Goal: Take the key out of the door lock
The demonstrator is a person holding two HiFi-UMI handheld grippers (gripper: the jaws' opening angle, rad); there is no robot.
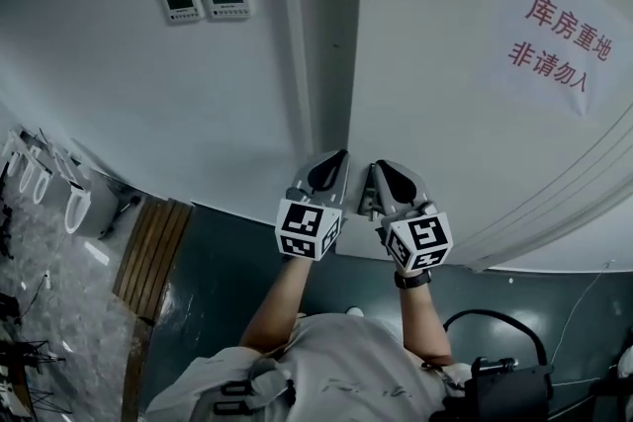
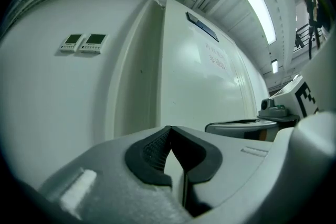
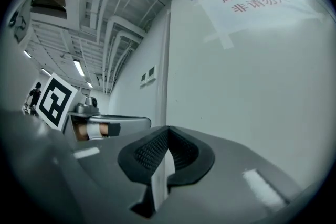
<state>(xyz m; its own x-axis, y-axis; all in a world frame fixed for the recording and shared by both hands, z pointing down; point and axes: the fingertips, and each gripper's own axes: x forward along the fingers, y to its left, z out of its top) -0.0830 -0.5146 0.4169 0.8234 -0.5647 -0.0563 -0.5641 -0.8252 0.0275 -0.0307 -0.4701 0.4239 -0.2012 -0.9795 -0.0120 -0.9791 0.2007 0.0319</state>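
L gripper is sitting closed, jaws together w/ nothing between. R gripper is just beside it, also closed & empty. Both are pointing fwd at the white door, near its left edge; can't tell if tips are touching it. Forearms are reaching out from the body, roughly parallel. Key & lock aren't showing in any view. Sign w/ red characters is hanging on the door, upper right.
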